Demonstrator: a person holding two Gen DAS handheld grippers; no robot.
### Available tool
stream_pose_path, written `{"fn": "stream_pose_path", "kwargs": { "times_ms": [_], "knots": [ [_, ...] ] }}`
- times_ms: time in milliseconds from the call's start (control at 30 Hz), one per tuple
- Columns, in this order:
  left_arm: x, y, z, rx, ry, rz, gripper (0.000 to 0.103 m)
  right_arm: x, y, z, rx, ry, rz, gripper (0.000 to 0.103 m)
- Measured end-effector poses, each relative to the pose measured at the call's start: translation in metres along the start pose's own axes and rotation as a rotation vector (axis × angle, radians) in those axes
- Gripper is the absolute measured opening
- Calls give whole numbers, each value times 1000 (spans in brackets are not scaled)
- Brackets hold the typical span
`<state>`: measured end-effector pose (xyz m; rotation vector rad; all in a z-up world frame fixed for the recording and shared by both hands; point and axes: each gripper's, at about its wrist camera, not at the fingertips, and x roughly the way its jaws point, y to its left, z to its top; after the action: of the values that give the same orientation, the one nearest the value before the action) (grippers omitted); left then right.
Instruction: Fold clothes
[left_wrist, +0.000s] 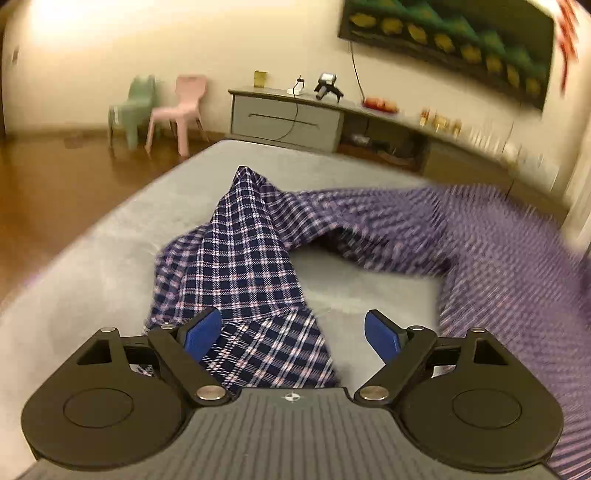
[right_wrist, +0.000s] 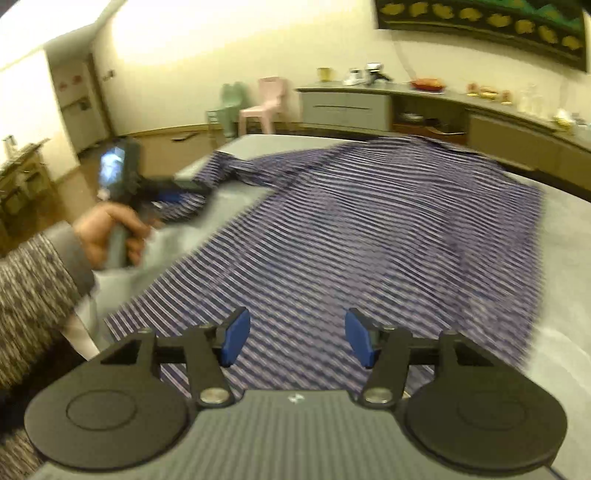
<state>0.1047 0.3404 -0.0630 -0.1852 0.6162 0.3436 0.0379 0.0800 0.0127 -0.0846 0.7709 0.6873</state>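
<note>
Plaid shirt (right_wrist: 369, 229) sprawls across the grey bed (left_wrist: 92, 266), bare bed at the left edge. Left tongs (left_wrist: 293, 334) gape over a sleeve, gripping nothing; right tongs (right_wrist: 297, 341) hang open above the near hem.

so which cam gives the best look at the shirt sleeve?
Left wrist view: the plaid shirt's sleeve lies sharp and centred on the grey bed, running out from between the open left gripper. Right wrist view shows the sleeve only small, far and motion-blurred, beside the left gripper.
</note>
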Motion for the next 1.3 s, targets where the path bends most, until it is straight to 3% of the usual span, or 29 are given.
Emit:
{"fn": "stream_pose_path", "kwargs": {
  "times_ms": [33, 100, 167, 300, 367, 400, 500, 633, 733, 800, 1000, 1033, 1067, 1100, 1133, 1300],
  "knots": [
    [1, 2, 1, 14, -4, 15, 37, 12, 10, 12, -11, 1, 22, 58],
    [-6, 26, 7, -102, -18, -45, 2, 37, 28, 40, -39, -2, 62, 58],
    [-18, 59, 14, -270, -45, -149, 2, 58, 42, 64, -56, -17, 92, 59],
    [-39, 126, 12, -627, -145, -528, 2, 112, 72, 113, -37, -59, 176, 76],
    [-38, 139, 7, -695, -166, -741, 2, 139, 80, 136, 57, -63, 249, 80],
    [-39, 139, 7, -693, -167, -779, 2, 154, 80, 147, 121, -58, 290, 80],
    [-35, 134, 7, -694, -156, -785, 2, 198, 79, 178, 293, -56, 391, 83],
    [-17, 149, -2, -888, -149, -844, 2, 236, 86, 193, 318, -50, 397, 86],
    [-9, 168, -10, -1060, -161, -871, 2, 241, 96, 181, 289, -60, 430, 94],
    [-11, 178, -11, -1093, -168, -878, 2, 232, 117, 170, 118, -104, 345, 98],
    [-24, 165, 5, -964, -145, -870, 2, 239, 202, 138, -484, -167, 63, 101],
    [-25, 163, 5, -951, -145, -864, 2, 247, 211, 138, -532, -173, 11, 90],
    [-27, 161, 5, -940, -144, -859, 2, 256, 215, 141, -554, -160, -23, 50],
    [-30, 159, 7, -929, -144, -848, 2, 263, 213, 147, -544, -132, -25, 23],
    [-33, 159, 8, -917, -148, -837, 2, 264, 204, 156, -503, -110, -17, 8],
    [-65, 149, 10, -781, -151, -746, 6, 250, 127, 224, -297, -63, -16, 6]
  ]
}}
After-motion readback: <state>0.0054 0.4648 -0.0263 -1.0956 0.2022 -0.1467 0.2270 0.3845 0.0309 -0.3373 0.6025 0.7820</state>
